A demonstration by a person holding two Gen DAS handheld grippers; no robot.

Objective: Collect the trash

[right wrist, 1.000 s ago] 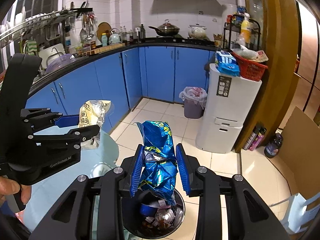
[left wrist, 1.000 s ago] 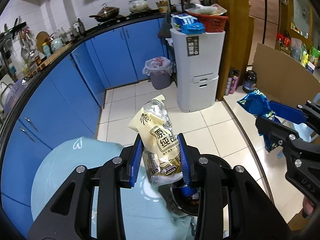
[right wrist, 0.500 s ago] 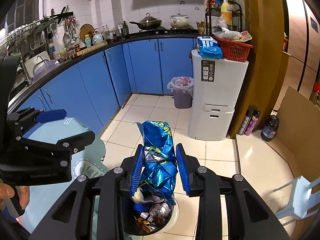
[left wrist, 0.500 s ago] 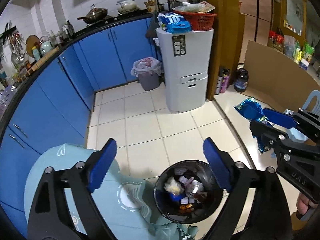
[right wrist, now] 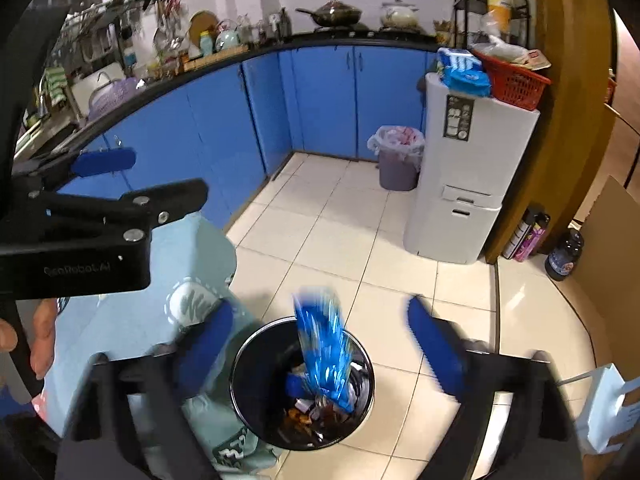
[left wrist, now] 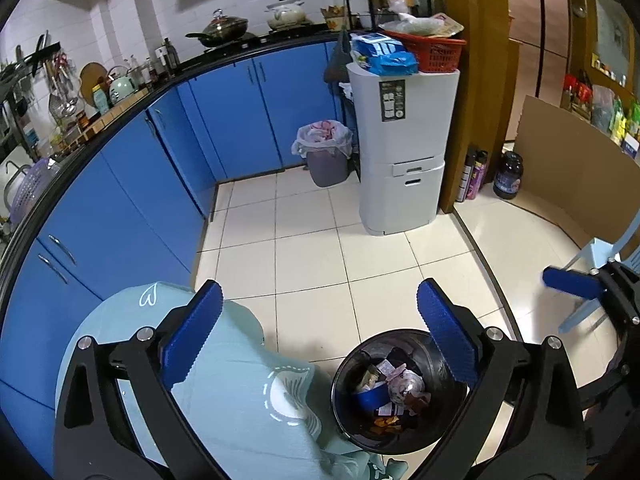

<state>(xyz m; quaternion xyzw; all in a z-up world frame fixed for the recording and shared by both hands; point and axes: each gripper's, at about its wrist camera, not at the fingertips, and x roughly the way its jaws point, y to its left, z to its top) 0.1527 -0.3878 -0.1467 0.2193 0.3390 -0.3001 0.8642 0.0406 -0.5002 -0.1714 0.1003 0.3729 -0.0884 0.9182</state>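
Note:
A black round trash bin (left wrist: 344, 416) (right wrist: 248, 396) stands on the tiled floor beside a table with a pale green cloth (left wrist: 224, 400) (right wrist: 132, 320). It holds several wrappers. A blue foil snack bag (right wrist: 322, 350), blurred, is falling into the bin between the open fingers of my right gripper (right wrist: 320, 344). My left gripper (left wrist: 320, 332) is open and empty above the bin and the table edge. The right gripper's blue pad (left wrist: 572, 282) shows at the right edge of the left wrist view. The left gripper (right wrist: 104, 184) shows at the left in the right wrist view.
Blue kitchen cabinets (left wrist: 132, 184) curve along the left and back. A grey lined bin (left wrist: 326, 156) and a white drawer unit (left wrist: 404, 152) with a red basket stand at the back. Cardboard (left wrist: 576, 168), bottles and a light blue plastic chair (left wrist: 600, 256) are at the right.
My left gripper opened and dropped the yellow snack bag into the bin. My right gripper has just opened and the blue foil bag is falling into the bin.

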